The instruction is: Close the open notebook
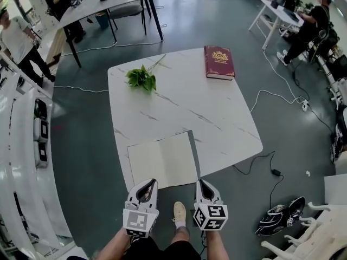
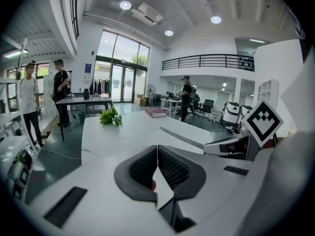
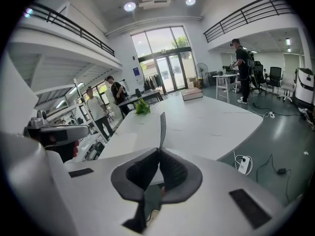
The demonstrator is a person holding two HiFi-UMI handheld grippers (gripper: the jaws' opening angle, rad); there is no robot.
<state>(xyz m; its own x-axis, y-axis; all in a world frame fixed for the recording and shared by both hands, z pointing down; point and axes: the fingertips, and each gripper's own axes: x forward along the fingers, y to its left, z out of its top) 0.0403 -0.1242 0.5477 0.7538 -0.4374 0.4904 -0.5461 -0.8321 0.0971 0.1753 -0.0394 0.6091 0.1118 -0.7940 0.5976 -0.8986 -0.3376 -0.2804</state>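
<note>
Item one: notebook [image 1: 162, 160], open, at the near edge of the white marbled worktop [image 1: 184, 102]. We list its cream pages as lying flat. Its right-hand dark cover [image 1: 193, 156] stands on edge, nearly upright.

Item two: right claw [image 1: 204, 186], pressed together on the near end of that raised cover. The right gripper view shows the thin sheet rising from between the pads.

Item three: left claw [image 1: 145, 187], at the notebook's near left edge, jaws pressed together. We cannot tell whether a page is caught between them.

Item four: red hardback book [image 1: 219, 62], closed, flat at the far right corner of the worktop, well apart from the notebook.

Item five: green leafy sprig [image 1: 141, 78], lying at the far left of the worktop.
</note>
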